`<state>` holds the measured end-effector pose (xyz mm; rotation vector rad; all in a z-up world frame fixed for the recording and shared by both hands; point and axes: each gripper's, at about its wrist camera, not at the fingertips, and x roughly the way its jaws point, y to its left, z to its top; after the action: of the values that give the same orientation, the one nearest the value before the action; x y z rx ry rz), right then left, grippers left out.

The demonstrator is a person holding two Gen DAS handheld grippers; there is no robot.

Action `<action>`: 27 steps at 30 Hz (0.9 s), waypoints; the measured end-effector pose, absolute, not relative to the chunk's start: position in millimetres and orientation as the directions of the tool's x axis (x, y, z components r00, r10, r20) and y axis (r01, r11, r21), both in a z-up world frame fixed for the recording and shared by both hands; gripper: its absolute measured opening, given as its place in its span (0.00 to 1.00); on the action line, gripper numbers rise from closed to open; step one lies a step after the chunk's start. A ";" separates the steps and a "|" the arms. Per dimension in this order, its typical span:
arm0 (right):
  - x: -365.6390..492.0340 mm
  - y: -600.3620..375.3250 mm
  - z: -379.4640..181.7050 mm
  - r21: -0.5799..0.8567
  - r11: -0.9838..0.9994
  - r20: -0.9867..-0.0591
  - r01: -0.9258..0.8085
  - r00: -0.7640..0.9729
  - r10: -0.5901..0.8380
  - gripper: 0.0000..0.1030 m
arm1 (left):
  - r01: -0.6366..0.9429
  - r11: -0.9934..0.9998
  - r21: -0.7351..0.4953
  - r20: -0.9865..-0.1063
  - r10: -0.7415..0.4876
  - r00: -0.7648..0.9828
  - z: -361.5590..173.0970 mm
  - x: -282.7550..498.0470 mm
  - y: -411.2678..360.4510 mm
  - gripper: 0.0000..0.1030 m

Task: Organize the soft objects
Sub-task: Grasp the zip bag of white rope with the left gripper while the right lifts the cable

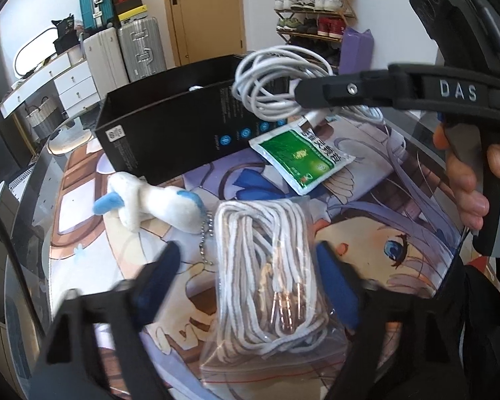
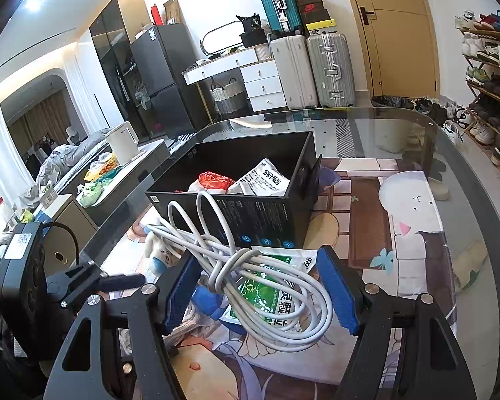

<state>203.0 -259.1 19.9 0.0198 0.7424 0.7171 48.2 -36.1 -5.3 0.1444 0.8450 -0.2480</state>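
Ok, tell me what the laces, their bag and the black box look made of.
Laces: woven white fabric cord, matte, with coppery metal-looking tips. Bag: clear glossy plastic film; it wrinkles and has a red zip line. Black box: probably printed cardboard, satin finish, thin straight walls.

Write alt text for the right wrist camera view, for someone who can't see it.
The right gripper carries a coiled white cable between its blue-padded fingers, above a green sachet on an anime-print mat. Behind stands an open black box holding packets.
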 end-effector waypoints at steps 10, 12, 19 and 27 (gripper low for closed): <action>203.5 -260.7 22.4 0.264 0.765 -0.594 -0.588 0.526 0.609 0.70 | 0.296 0.954 -0.046 -0.707 -0.240 0.665 13.5 39.9 -26.8 0.45; 202.7 -262.4 24.5 0.266 0.764 -0.586 -0.588 0.531 0.612 0.70 | 0.279 0.959 -0.059 -0.681 -0.242 0.691 20.4 38.8 -20.9 0.46; 201.5 -267.6 32.6 0.267 0.770 -0.561 -0.579 0.557 0.613 0.70 | 0.167 0.980 -0.107 -0.611 -0.197 0.767 41.2 38.4 7.6 0.46; 199.0 -266.1 38.8 0.246 0.778 -0.553 -0.578 0.575 0.602 0.70 | 0.100 0.989 -0.109 -0.581 -0.145 0.801 54.7 44.5 24.2 0.46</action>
<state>199.0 -266.1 38.8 0.0395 0.6630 0.6915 44.5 24.2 54.7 -0.0739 0.6280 -0.1314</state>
